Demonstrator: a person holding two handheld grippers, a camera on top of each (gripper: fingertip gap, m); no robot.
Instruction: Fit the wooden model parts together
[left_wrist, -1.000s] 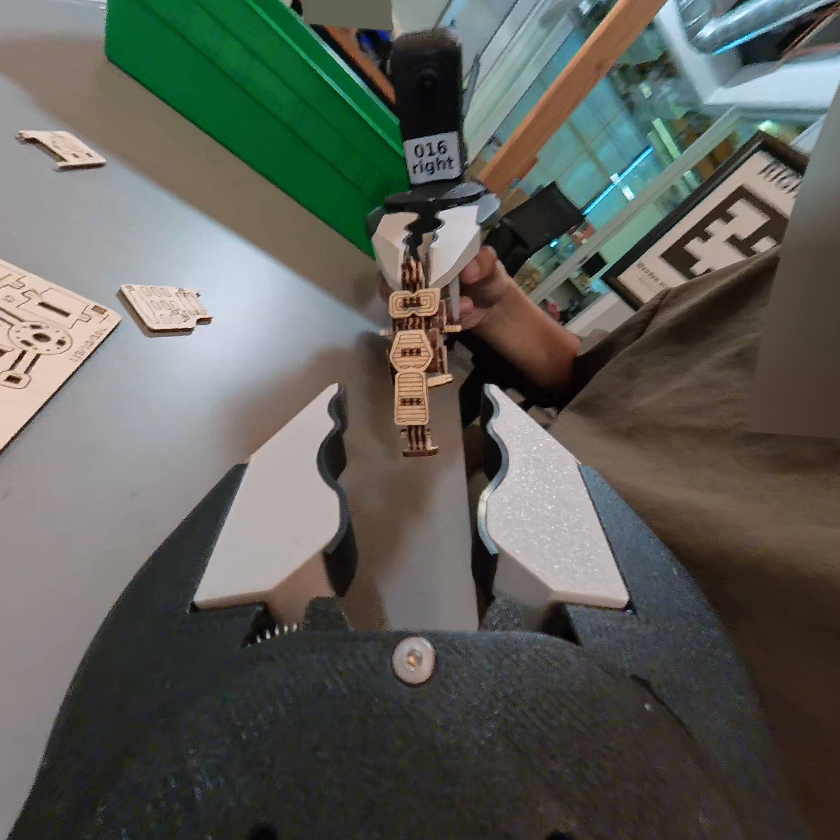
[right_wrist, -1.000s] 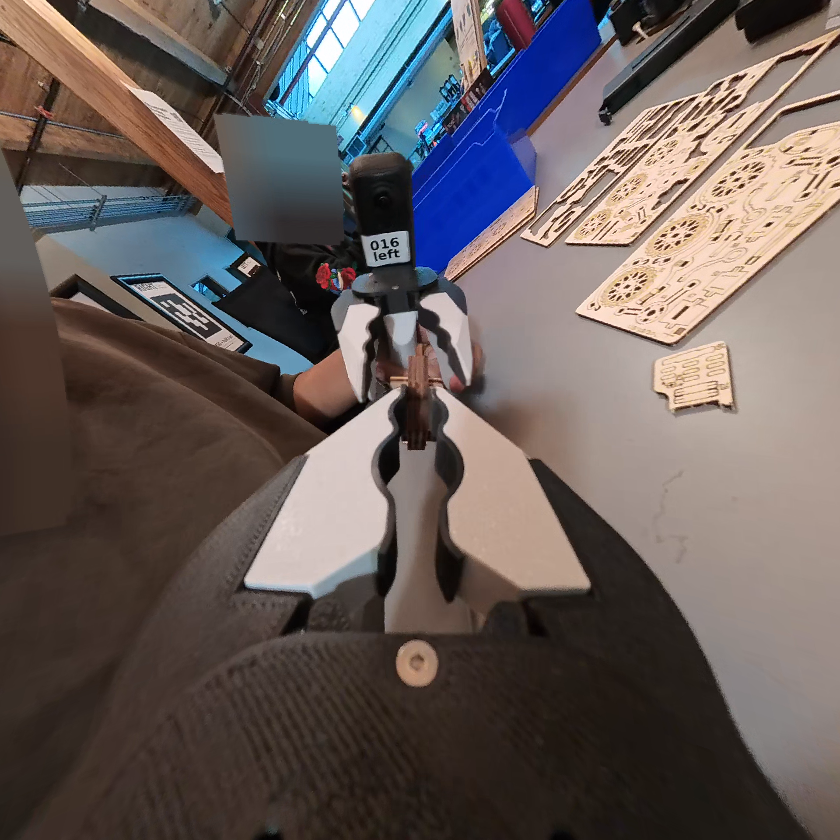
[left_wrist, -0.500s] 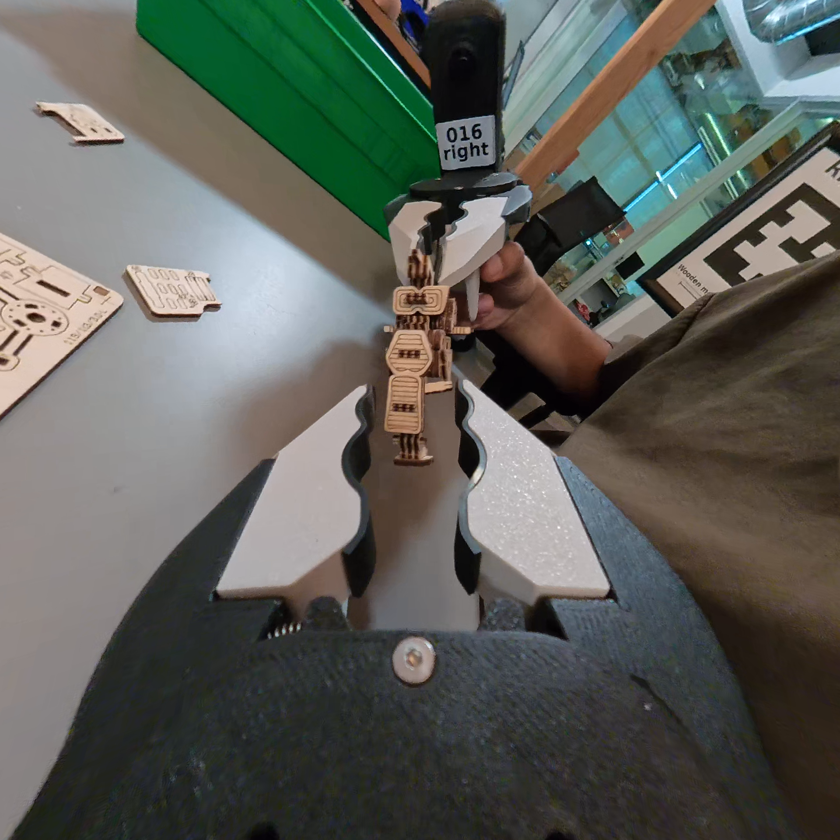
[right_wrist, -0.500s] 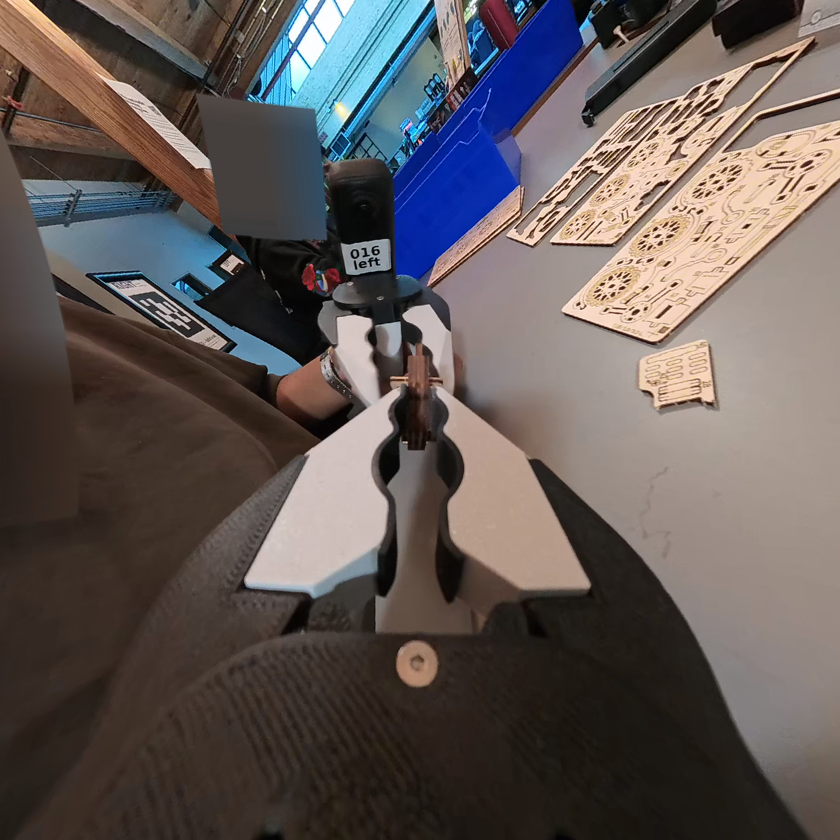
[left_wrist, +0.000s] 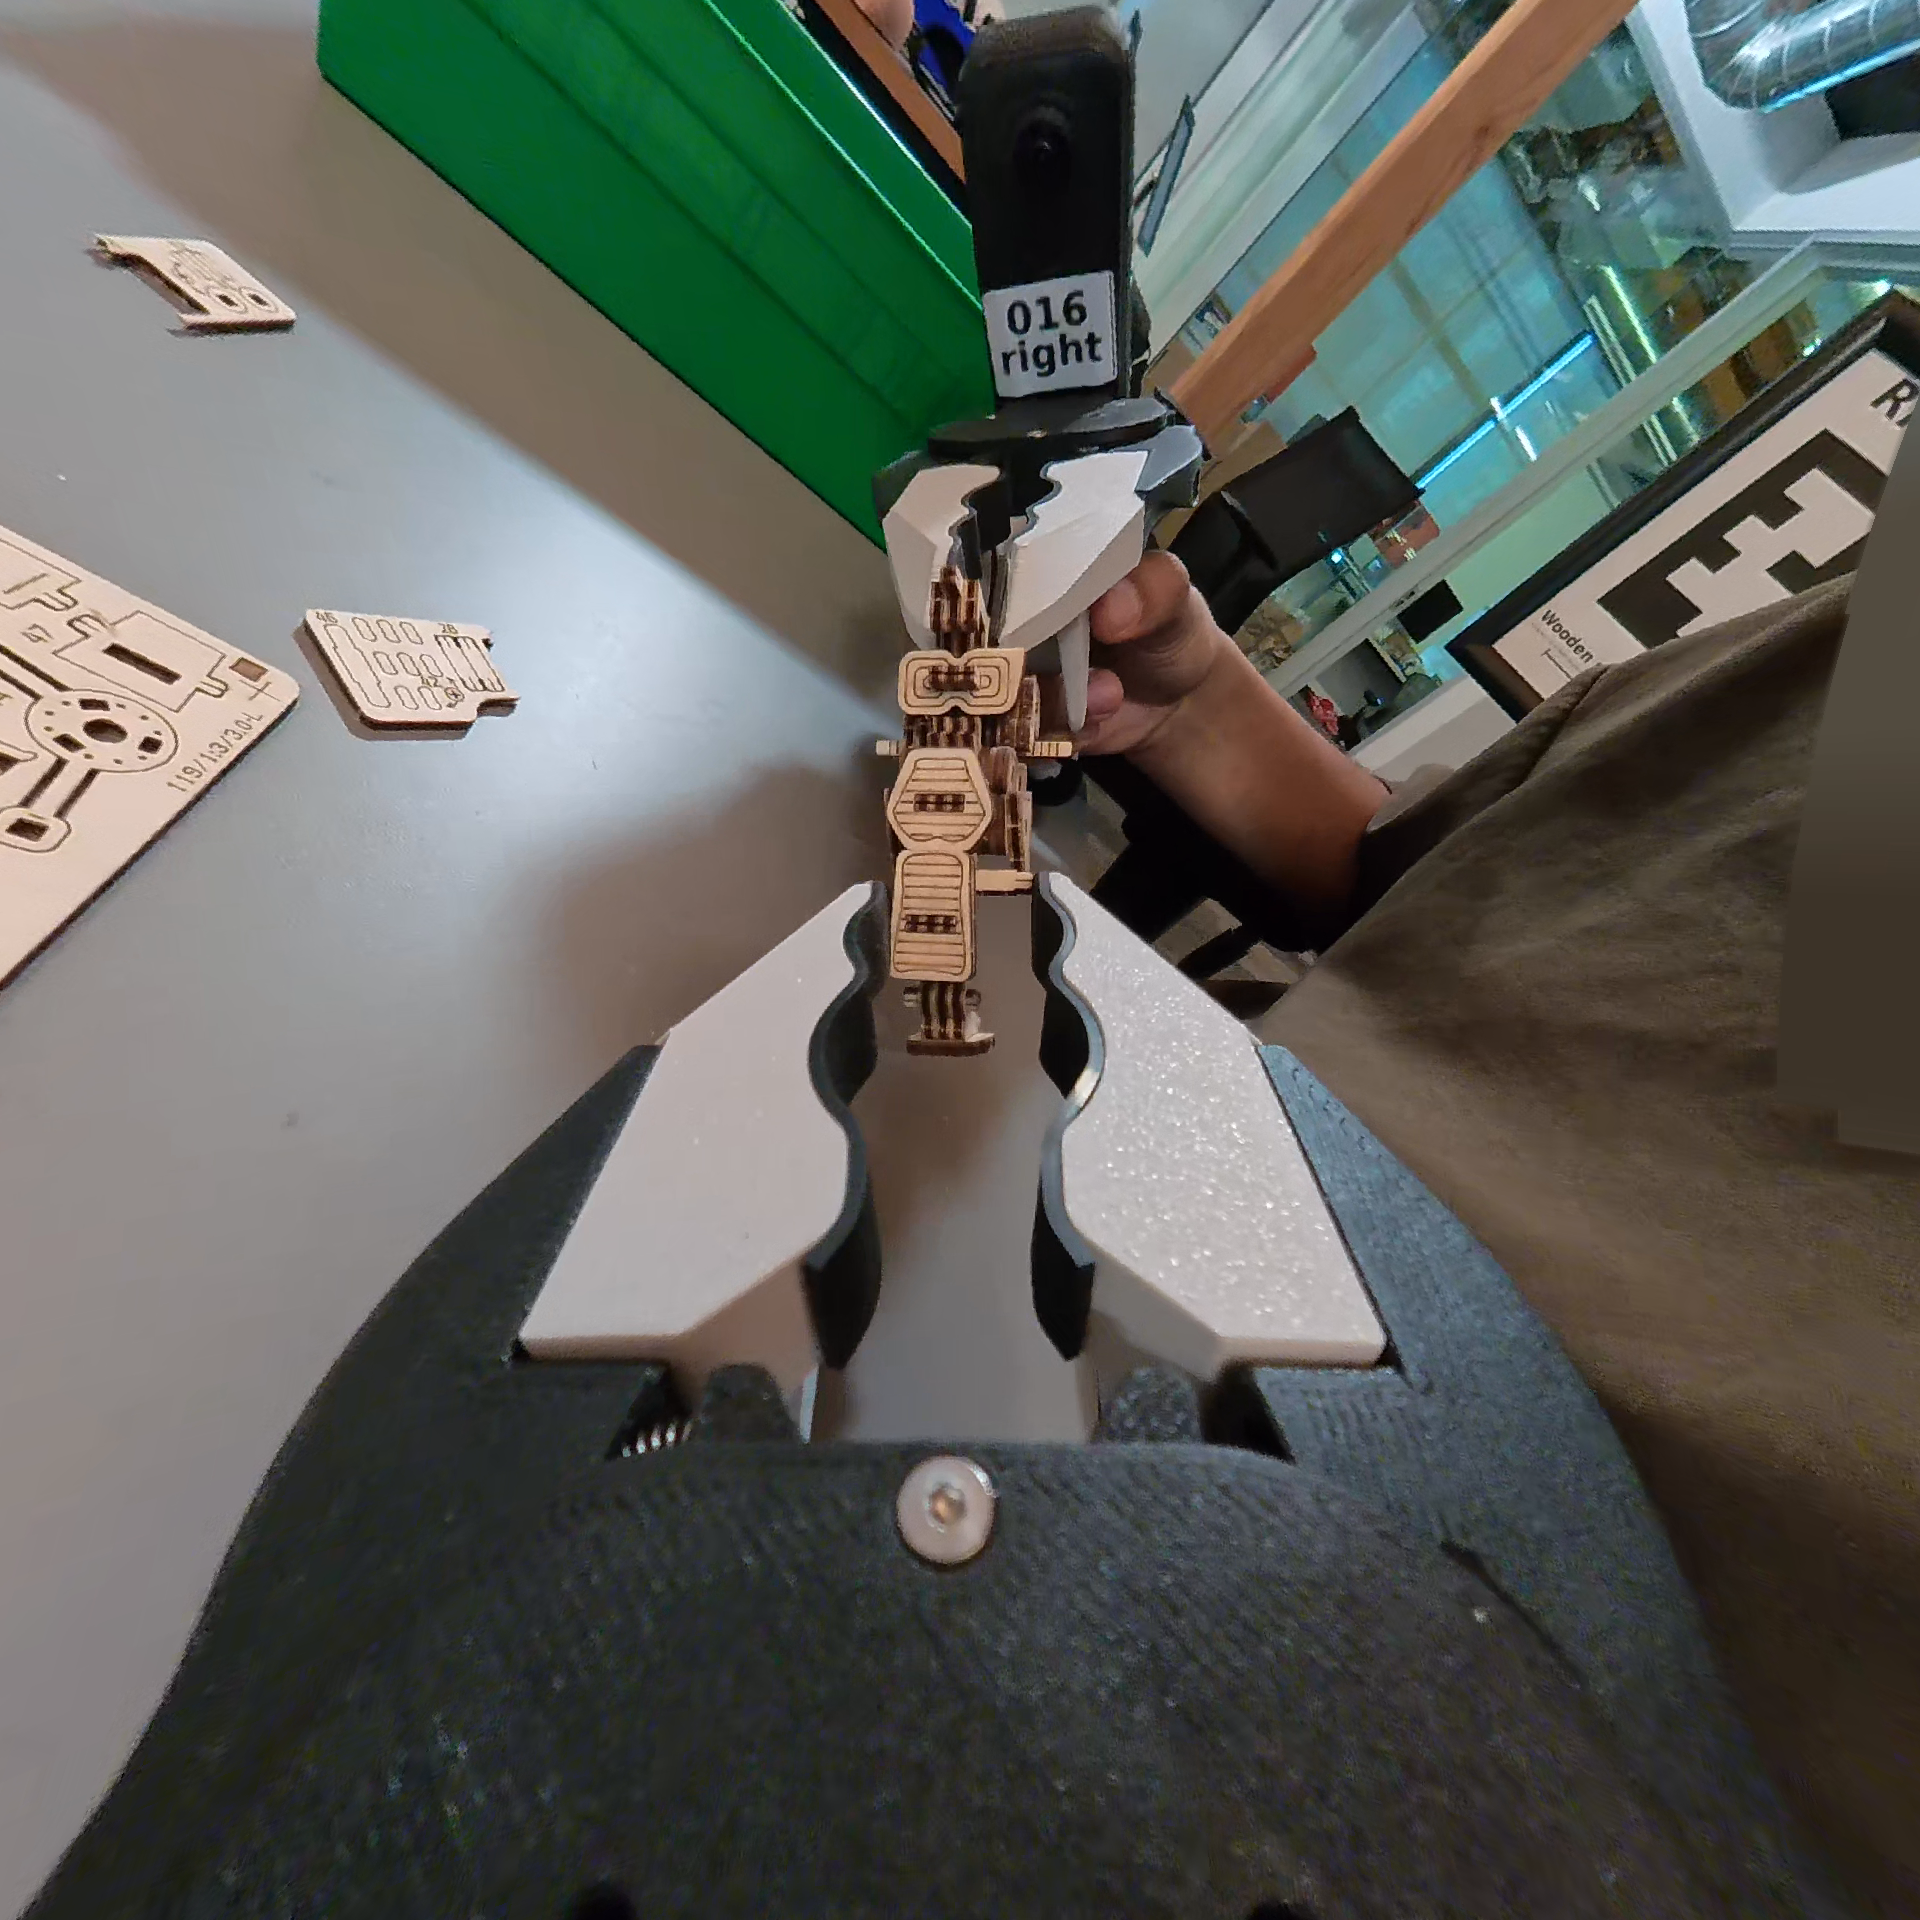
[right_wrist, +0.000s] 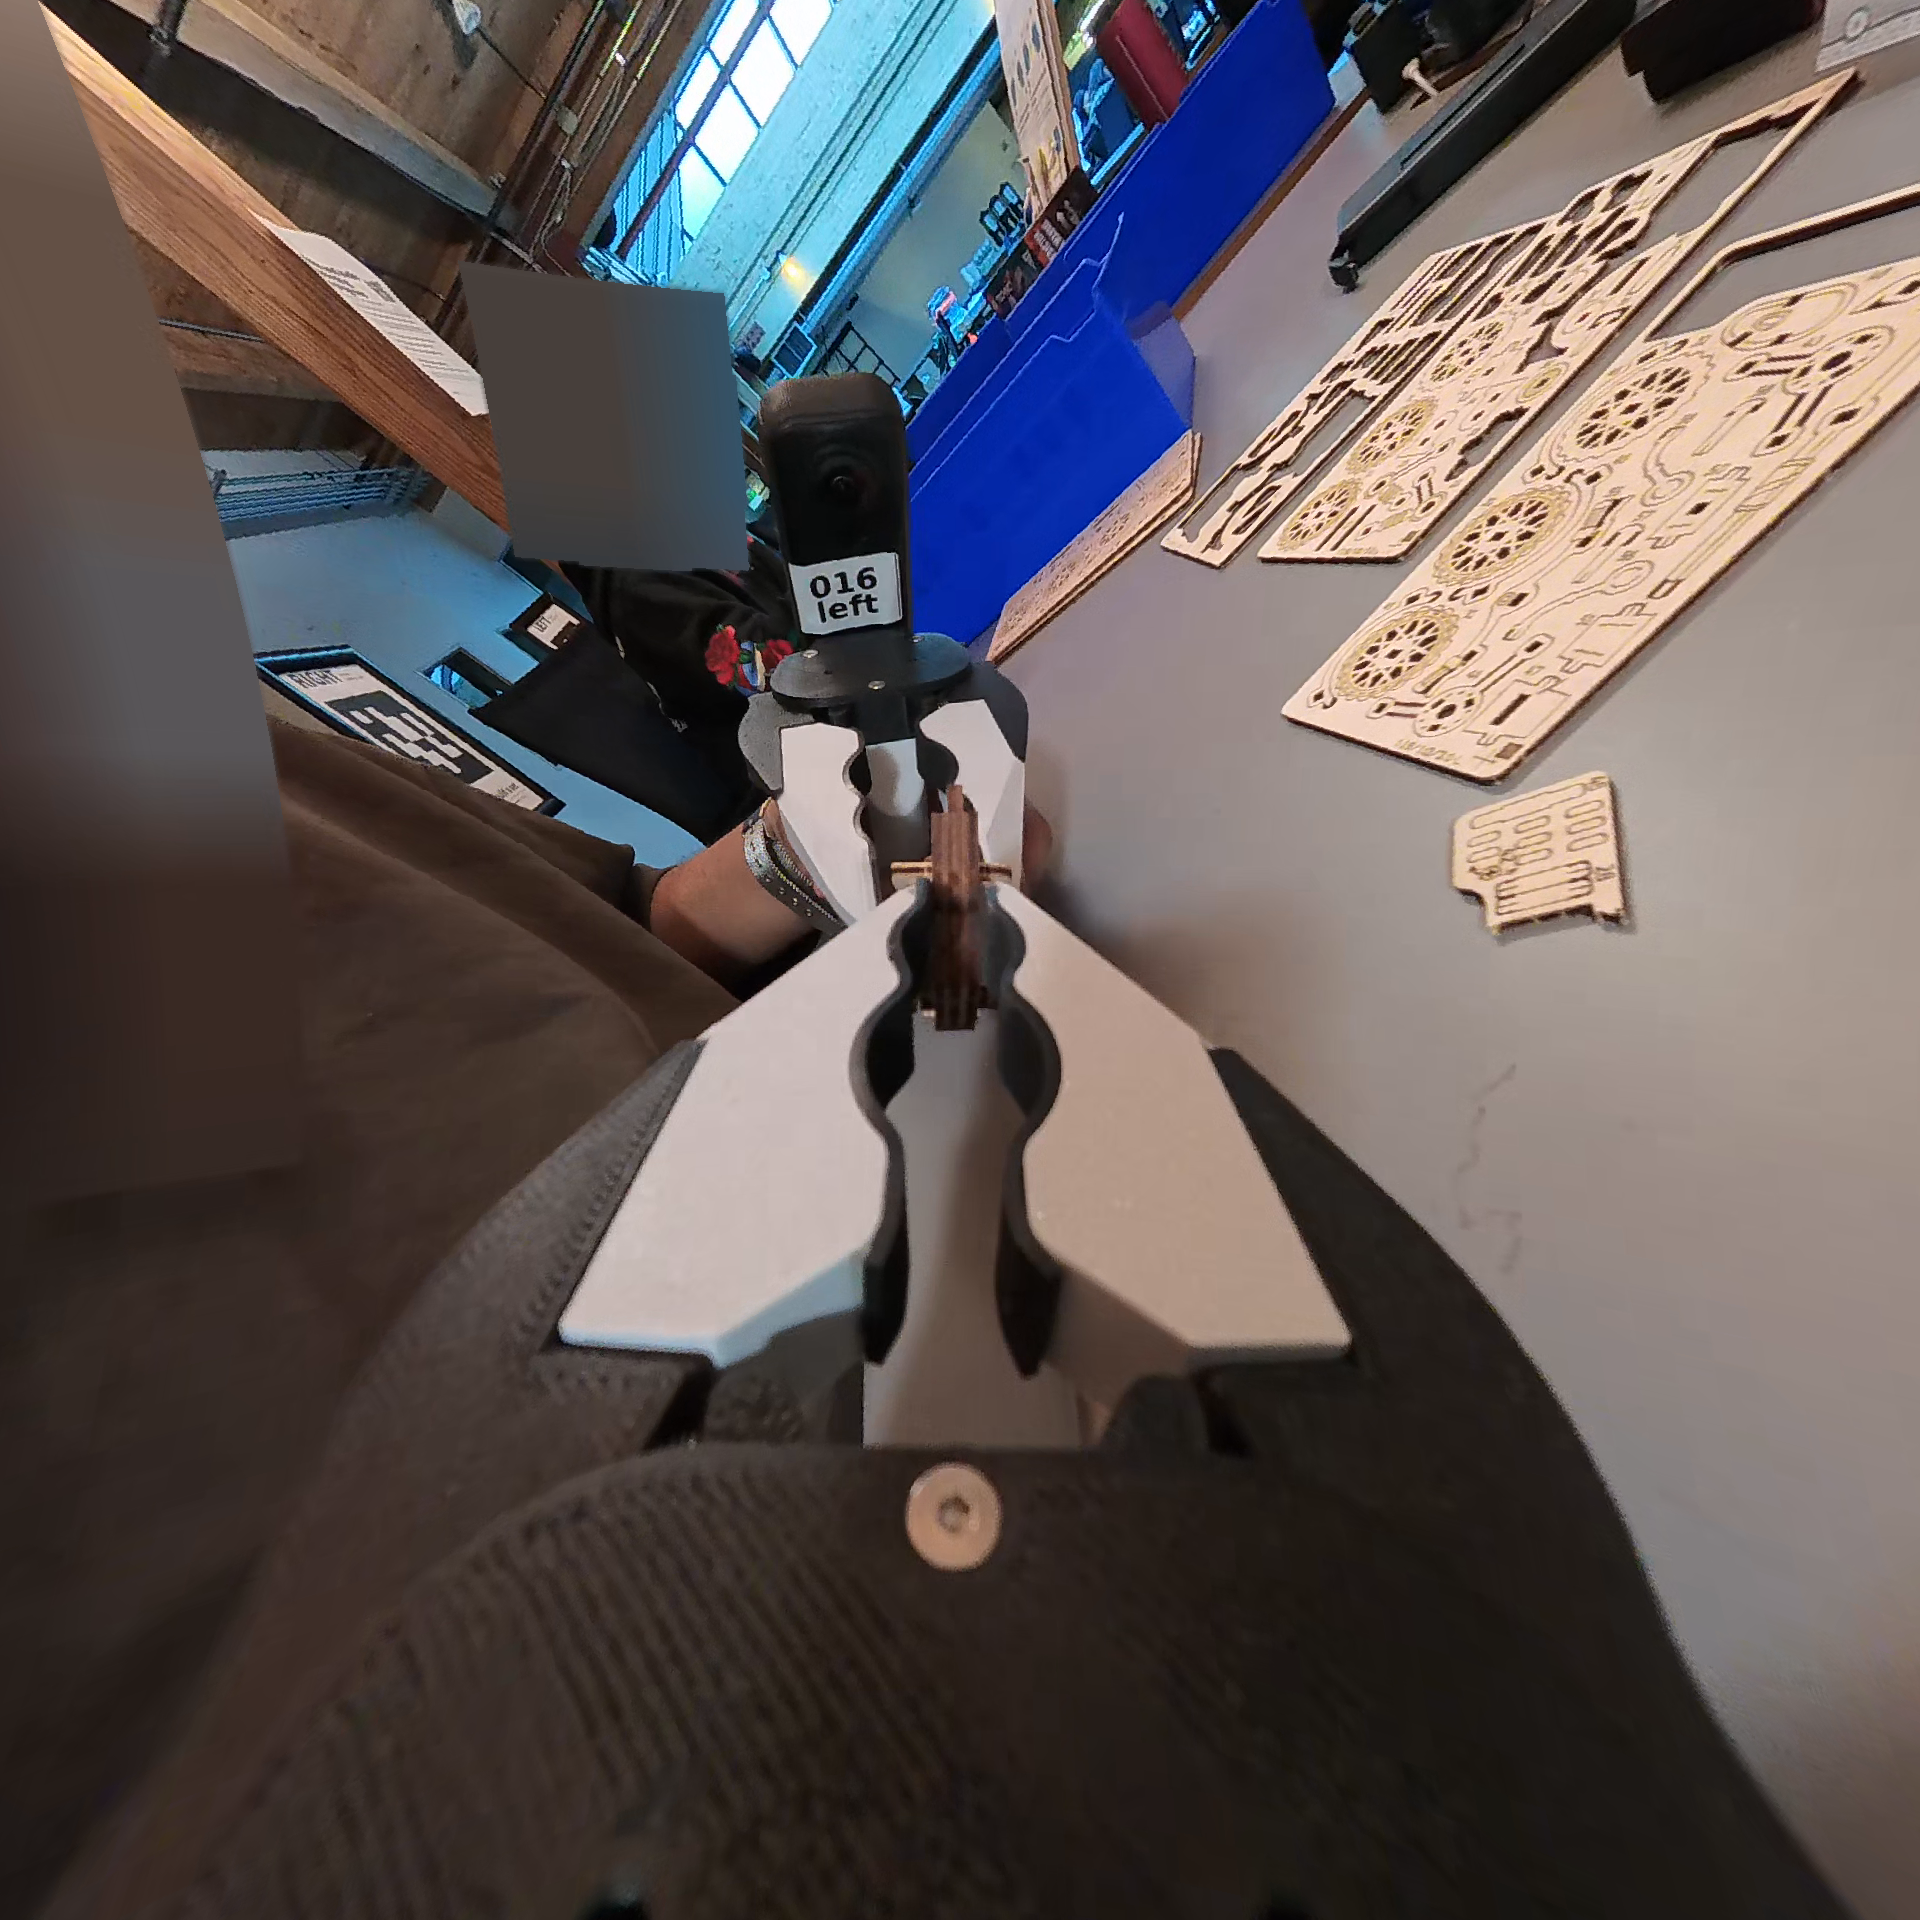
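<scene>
My right gripper (right_wrist: 951, 899) is shut on a small layered wooden assembly (right_wrist: 951, 935), gripping its top end. In the left wrist view the right gripper (left_wrist: 987, 644) holds the assembly (left_wrist: 935, 831) hanging upright above the grey table (left_wrist: 468, 935). My left gripper (left_wrist: 956, 904) is open, and the assembly's lower end sits between its fingertips (left_wrist: 862, 925). I cannot tell whether the fingers touch the wood. In the right wrist view the left gripper (right_wrist: 914, 831) shows open just beyond the assembly.
A green box (left_wrist: 675, 208) stands behind. A small wooden piece (left_wrist: 410, 675), another (left_wrist: 197, 281) and a cut sheet (left_wrist: 104, 727) lie to the left. The right wrist view shows several cut sheets (right_wrist: 1610, 520), a small piece (right_wrist: 1543, 852) and a blue box (right_wrist: 1039, 468). A person's olive garment (left_wrist: 1558, 1039) is close on the right.
My left gripper has moved forward and narrowed its jaws, so the assembly's lower end now lies between its fingertips. My right gripper keeps its hold.
</scene>
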